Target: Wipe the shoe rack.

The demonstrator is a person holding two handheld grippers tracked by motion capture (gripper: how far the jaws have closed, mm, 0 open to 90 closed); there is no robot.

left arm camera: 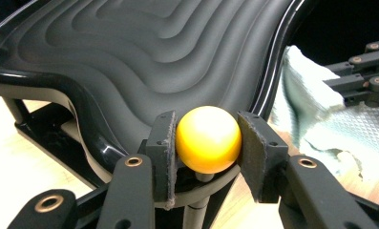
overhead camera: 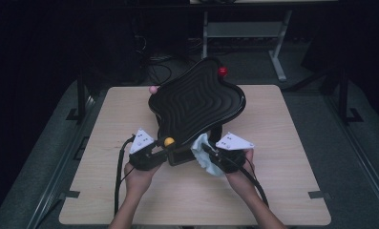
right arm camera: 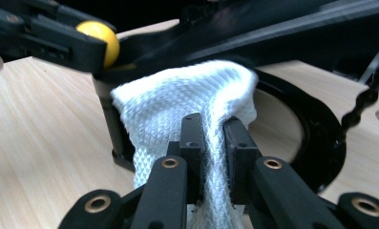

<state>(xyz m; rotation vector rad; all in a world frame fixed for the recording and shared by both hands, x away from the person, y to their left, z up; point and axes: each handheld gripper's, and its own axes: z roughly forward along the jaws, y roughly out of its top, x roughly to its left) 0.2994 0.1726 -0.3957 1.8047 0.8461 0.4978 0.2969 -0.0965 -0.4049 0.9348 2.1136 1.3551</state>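
Light wooden counter (overhead camera: 282, 157); red ball (overhead camera: 222, 71) at far rim; pink ball (overhead camera: 153, 89) at left rim; grey desk frame (overhead camera: 244, 29) behind.

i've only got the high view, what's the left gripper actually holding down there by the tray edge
Observer: The left gripper is clamped on the yellow ball, one pad on each side.
Operator: and the white thing on the right
Observer: A white cloth with a diamond weave, pinched between the right gripper pads.
Operator: is the ball loose
Observer: No, it sits on a short post at the black ridged tray rim.
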